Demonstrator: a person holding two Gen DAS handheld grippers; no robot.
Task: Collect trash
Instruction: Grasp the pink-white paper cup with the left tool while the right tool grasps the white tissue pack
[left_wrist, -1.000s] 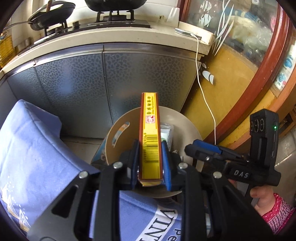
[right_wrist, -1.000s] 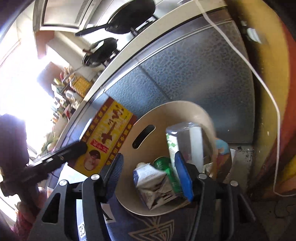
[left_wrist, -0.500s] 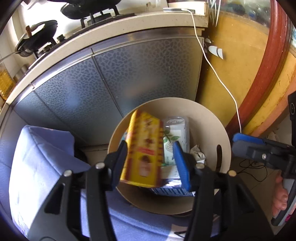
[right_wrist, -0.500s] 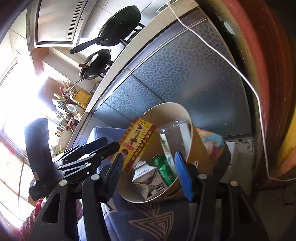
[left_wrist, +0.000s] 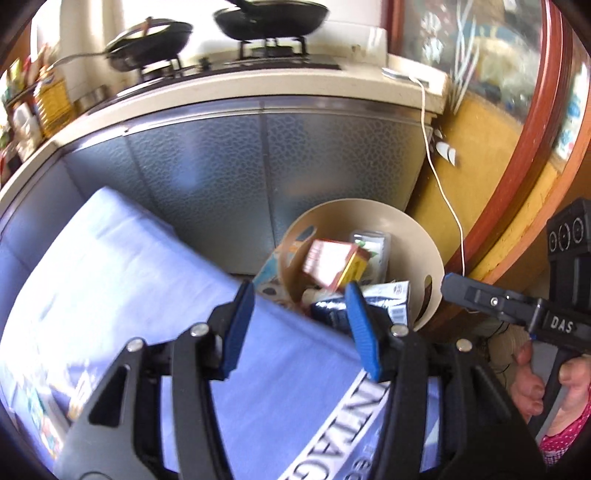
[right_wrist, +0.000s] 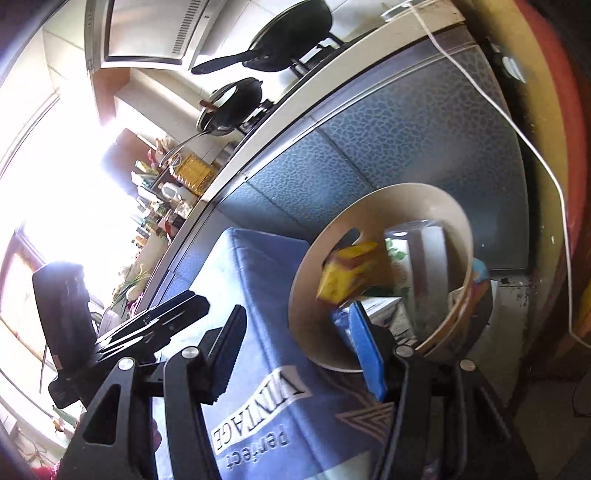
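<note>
We see the yellow box (left_wrist: 338, 263) lying in the tan bin (left_wrist: 430, 254) on top of a milk carton (left_wrist: 388, 297) and other trash. Both our tools — the left gripper (left_wrist: 301, 328) and the right gripper (right_wrist: 303, 347) — stand open and hold nothing. We cannot see more trash to pick up. The bin sits by a blue cloth (left_wrist: 110, 280), under a kitchen counter (left_wrist: 229, 92) with black pans (left_wrist: 273, 16).

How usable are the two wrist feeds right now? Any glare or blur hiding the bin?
Left wrist view: motion blur smears the blue cloth, but the beige bin stays readable; fisheye bends the counter edge. Right wrist view: window glare washes out the left side, and the yellow box in the bin is blurred.
</note>
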